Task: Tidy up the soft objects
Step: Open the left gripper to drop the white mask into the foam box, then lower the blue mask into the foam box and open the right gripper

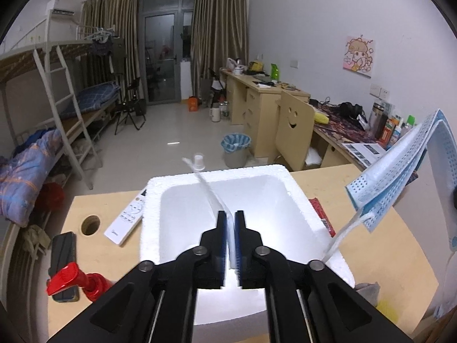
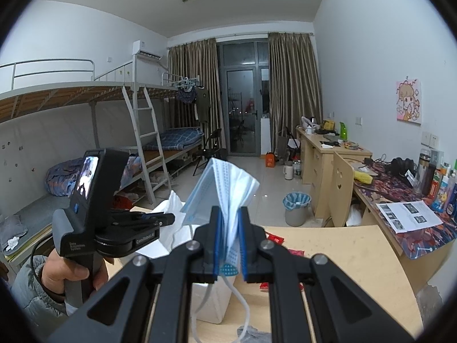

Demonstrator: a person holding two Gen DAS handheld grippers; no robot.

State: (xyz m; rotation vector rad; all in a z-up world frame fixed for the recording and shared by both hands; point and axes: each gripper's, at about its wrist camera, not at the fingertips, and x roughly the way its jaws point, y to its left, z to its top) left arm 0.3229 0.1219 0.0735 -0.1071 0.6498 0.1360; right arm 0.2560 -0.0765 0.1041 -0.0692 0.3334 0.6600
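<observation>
Right gripper (image 2: 228, 240) is pinching a folded blue face mask (image 2: 225, 188), holding it in the air above the desk (image 2: 342, 257), right of the white foam box (image 1: 177, 188). Left gripper (image 1: 230, 228) is nipping a thin white ear strap (image 1: 210, 188) over the box. Best move, probably: bring the mask over the opening, lower it inside, then release, minding the dangling loops.

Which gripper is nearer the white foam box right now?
Left. The left gripper is directly above the foam box, clamped on something thin and white. The right gripper holds the blue face mask up in the air, off to the box's right side.
</observation>
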